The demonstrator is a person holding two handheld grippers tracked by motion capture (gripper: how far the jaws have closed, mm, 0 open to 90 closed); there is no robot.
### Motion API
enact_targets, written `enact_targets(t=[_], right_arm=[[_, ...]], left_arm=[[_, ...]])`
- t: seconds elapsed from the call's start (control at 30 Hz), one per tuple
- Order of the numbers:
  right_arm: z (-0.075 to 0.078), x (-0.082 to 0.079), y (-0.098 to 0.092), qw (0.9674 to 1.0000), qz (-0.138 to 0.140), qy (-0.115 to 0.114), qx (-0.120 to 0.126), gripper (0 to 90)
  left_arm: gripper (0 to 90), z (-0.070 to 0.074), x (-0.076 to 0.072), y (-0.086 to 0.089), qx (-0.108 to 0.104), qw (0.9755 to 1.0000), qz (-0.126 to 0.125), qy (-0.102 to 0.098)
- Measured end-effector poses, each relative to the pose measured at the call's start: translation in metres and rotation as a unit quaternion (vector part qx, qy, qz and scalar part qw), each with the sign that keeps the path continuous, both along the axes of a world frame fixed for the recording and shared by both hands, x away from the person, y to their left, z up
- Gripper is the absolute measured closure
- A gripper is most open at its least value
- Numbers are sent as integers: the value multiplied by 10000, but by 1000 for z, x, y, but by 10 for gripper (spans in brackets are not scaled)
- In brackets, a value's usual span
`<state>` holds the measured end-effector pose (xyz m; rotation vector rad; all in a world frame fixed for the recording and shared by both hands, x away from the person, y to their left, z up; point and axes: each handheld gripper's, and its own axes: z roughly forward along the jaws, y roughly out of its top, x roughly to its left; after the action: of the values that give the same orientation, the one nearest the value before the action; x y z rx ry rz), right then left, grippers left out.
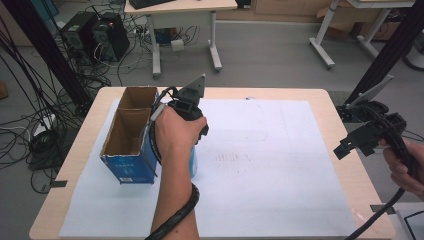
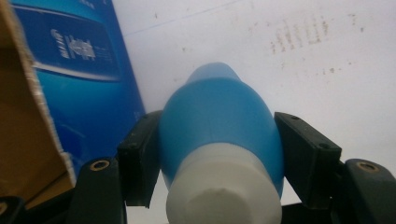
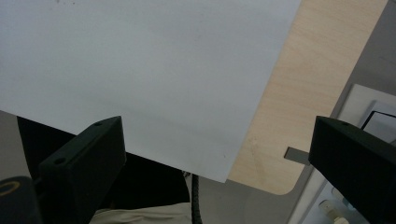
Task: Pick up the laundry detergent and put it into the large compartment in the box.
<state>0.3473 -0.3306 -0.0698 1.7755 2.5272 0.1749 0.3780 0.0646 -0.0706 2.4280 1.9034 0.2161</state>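
L gripper [image 2: 219, 154]: jaws clenched on a blue bottle [image 2: 219, 126] w/ a white cap end; one black pad pressed on each side of the blue body, just above the white part. The white end points toward the gripper's camera, the blue rounded end away, toward the white sheet [image 2: 280, 56]. In the L gripper view the bottle hangs over the sheet, w/ the blue side of the box [image 2: 88, 79] close on the left and its brown cardboard inner wall at the frame edge. Whether the bottle touches the sheet: can't tell from this view.

High view: L gripper [image 1: 192, 130] held in the left hand [image 1: 172, 132], pointing down, grey three-cornered plate on top, cable running back along the forearm. A sliver of the blue bottle [image 1: 193, 165] shows under the hand, just beside the box's right wall, not inside it. Box [image 1: 127, 142] is open-topped, blue outside, brown inside, split into two compartments, near + far; it stands on the sheet's left part.

R gripper [image 3: 219, 154]: jaws released, standing wide apart, nothing btwn them. The R gripper view looks down on the sheet's corner and the pale wood bench [image 3: 299, 93] edge. High view: R gripper [image 1: 365, 137] in the right hand [image 1: 405, 167] at the bench's right edge, well apart from bottle and box.

Sheet [image 1: 260, 175] covers most of the bench [image 1: 342, 170]; faint smudgy marks near its middle. Beyond the bench: grey floor, desks, cables.
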Motion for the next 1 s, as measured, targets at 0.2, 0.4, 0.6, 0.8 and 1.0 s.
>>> enact_targets(t=[0.2, 0.4, 0.6, 0.8, 1.0], right_arm=[[2, 6, 7, 10000, -3, 43, -47, 41], [10, 8, 13, 10000, -32, 4, -84, 40], [16, 9, 19, 10000, -11, -30, -78, 41], [21, 9, 24, 9999, 3, -62, -79, 40], [22, 14, 32, 9999, 38, -31, -104, 40]], left_arm=[[364, 39, -2, 2, 6, 10000, -33, -94], [365, 69, -2, 12, -35, 9999, -12, -159], [365, 105, -7, 23, -38, 9995, 31, -313], [366, 128, -9, 30, -31, 9992, 57, -383], [367, 149, -10, 47, -100, 9989, 136, -438]])
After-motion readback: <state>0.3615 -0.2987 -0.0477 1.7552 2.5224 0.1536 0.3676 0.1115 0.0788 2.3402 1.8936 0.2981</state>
